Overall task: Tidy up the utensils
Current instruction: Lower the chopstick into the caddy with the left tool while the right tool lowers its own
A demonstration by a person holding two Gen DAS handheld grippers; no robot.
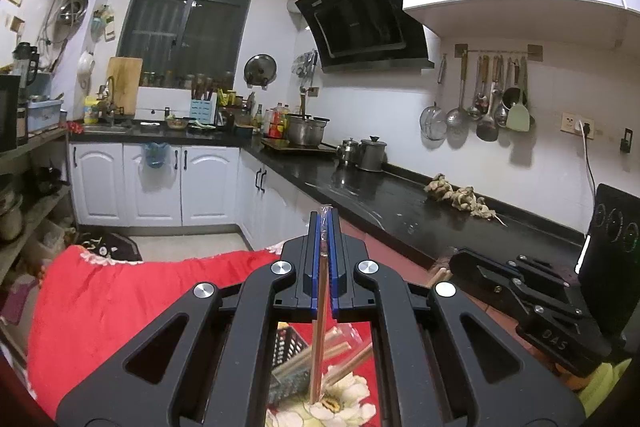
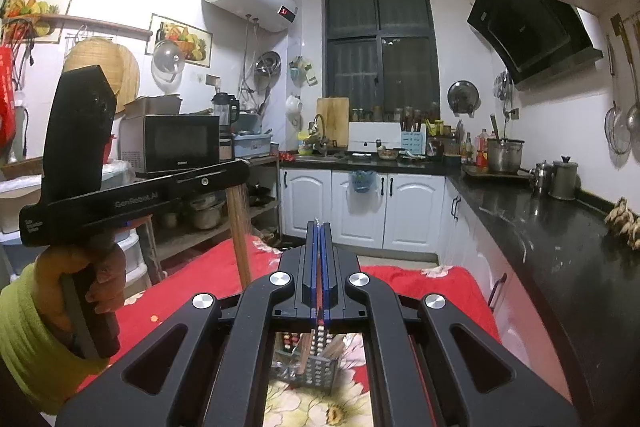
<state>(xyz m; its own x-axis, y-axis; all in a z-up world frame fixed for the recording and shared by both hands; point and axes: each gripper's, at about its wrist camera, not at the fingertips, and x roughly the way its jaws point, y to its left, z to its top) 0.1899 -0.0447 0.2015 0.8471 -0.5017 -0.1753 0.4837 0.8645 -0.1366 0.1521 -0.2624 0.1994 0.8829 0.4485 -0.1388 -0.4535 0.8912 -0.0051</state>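
My left gripper (image 1: pixel 325 217) is shut on a thin wooden chopstick (image 1: pixel 319 327) that hangs down through the jaws to a black mesh utensil basket (image 1: pixel 289 349) holding several chopsticks on the red floral cloth (image 1: pixel 120 291). My right gripper (image 2: pixel 319 227) is shut on a reddish-brown chopstick (image 2: pixel 319 311) above the same basket (image 2: pixel 316 367). The left gripper also shows in the right wrist view (image 2: pixel 236 171), held in a hand at the left, with its chopstick (image 2: pixel 240 227) hanging below. The right gripper's body shows in the left wrist view (image 1: pixel 532 287).
A black counter (image 1: pixel 400 203) runs along the right with a steel pot (image 1: pixel 306 129), two kettles (image 1: pixel 362 153) and ginger roots (image 1: pixel 460 197). Ladles hang on the wall (image 1: pixel 488 103). White cabinets (image 2: pixel 360 211), a microwave (image 2: pixel 172 143) and shelves stand behind.
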